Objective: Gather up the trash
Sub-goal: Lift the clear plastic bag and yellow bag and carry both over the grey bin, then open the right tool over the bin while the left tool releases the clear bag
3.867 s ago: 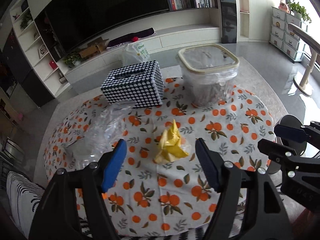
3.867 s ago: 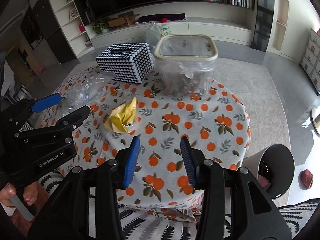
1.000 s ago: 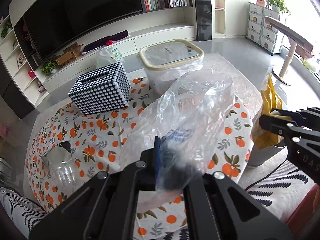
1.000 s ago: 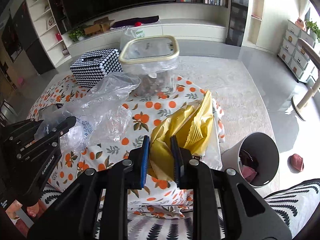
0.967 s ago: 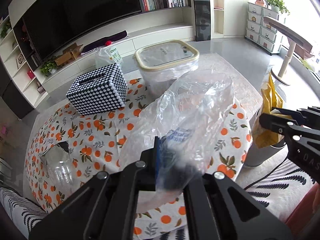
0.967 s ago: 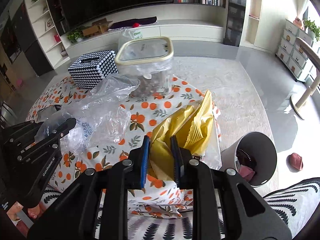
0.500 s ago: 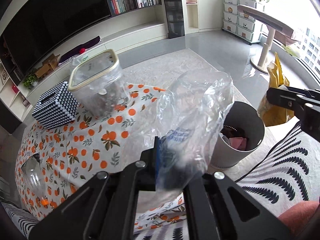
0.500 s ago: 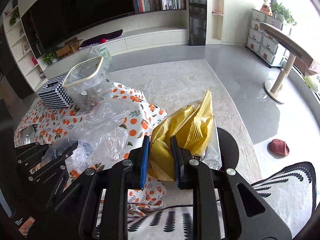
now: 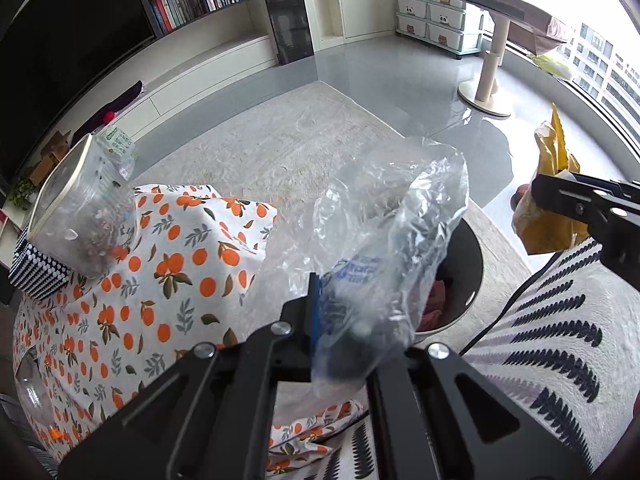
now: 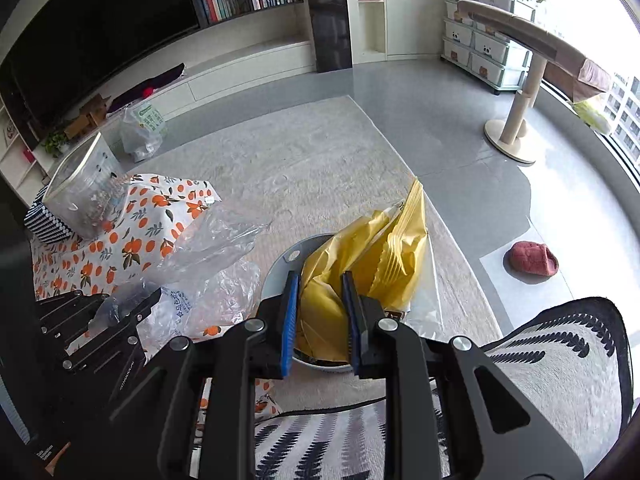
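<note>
The right tongs (image 10: 318, 316) clench a yellow bag (image 10: 384, 248) directly above the grey bin (image 10: 280, 276), while the left tongs (image 9: 344, 320) grip a clear plastic bag (image 9: 384, 232) beside it, and only the left view shows pink trash (image 9: 436, 300) inside the bin.

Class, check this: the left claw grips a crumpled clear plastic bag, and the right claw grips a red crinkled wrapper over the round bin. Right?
One error: the crinkled wrapper in the right claw is yellow, not red, as the right wrist view shows. The rest stands.
</note>
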Motion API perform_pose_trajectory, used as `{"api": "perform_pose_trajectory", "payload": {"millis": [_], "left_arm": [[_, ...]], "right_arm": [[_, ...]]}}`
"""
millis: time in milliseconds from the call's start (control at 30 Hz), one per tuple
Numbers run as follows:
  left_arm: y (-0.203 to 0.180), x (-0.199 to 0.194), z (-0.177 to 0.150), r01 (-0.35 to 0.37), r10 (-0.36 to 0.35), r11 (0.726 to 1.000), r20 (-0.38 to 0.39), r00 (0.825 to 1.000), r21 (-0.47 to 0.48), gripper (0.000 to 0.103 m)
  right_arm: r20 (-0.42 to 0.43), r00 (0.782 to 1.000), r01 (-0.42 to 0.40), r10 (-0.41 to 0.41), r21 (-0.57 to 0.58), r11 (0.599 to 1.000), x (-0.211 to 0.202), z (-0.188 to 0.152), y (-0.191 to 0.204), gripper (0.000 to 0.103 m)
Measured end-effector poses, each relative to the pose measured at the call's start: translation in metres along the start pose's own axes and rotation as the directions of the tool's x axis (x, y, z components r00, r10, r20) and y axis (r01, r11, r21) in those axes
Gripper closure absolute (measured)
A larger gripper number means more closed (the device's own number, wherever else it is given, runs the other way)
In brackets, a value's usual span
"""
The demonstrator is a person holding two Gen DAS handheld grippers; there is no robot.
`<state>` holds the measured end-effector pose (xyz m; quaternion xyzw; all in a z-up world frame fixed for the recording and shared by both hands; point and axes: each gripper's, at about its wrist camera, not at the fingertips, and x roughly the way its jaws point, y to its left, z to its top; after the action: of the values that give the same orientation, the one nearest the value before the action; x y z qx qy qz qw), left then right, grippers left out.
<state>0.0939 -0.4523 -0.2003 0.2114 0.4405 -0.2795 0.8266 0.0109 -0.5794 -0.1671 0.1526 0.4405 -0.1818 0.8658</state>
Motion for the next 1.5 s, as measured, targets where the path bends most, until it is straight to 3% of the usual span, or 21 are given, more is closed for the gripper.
{"api": "perform_pose_trajectory", "payload": {"millis": [200,400,467,533,600,1400,1467,1500], "left_arm": [[-0.018,0.048,0.012,0.005,-0.005,1.0,-0.059,0.998,-0.004,0.101],[-0.021,0.093,0.017,0.006,-0.009,1.0,-0.122,0.992,-0.024,0.101],[-0.021,0.105,0.017,0.005,-0.009,1.0,-0.137,0.99,-0.027,0.101],[-0.021,0.114,0.017,0.005,-0.009,1.0,-0.151,0.988,-0.026,0.101],[-0.022,0.122,0.015,0.004,-0.007,1.0,-0.161,0.987,-0.022,0.101],[-0.063,0.152,0.027,0.039,-0.034,0.999,-0.2,0.979,0.018,0.094],[-0.064,0.152,0.027,0.043,-0.039,0.999,-0.202,0.979,0.016,0.086],[-0.065,0.151,0.028,0.045,-0.042,0.999,-0.199,0.979,0.012,0.077]], "right_arm": [[-0.046,0.999,-0.006,0.007,0.029,1.0,0.043,0.004,-0.029,0.083],[-0.107,0.994,-0.029,0.032,0.024,0.999,0.09,0.008,-0.031,0.081],[-0.127,0.991,-0.028,0.031,0.028,0.999,0.104,0.008,-0.03,0.079],[-0.146,0.989,-0.022,0.027,0.03,0.999,0.115,0.007,-0.029,0.068],[-0.152,0.988,-0.022,0.027,0.031,0.999,0.122,0.005,-0.03,0.063],[-0.145,0.989,0.028,-0.015,0.085,0.996,0.119,0.0,-0.064,0.063],[-0.144,0.989,0.034,-0.022,0.082,0.996,0.116,0.001,-0.064,0.063],[-0.142,0.99,0.036,-0.024,0.081,0.996,0.114,0.001,-0.064,0.063]]}}
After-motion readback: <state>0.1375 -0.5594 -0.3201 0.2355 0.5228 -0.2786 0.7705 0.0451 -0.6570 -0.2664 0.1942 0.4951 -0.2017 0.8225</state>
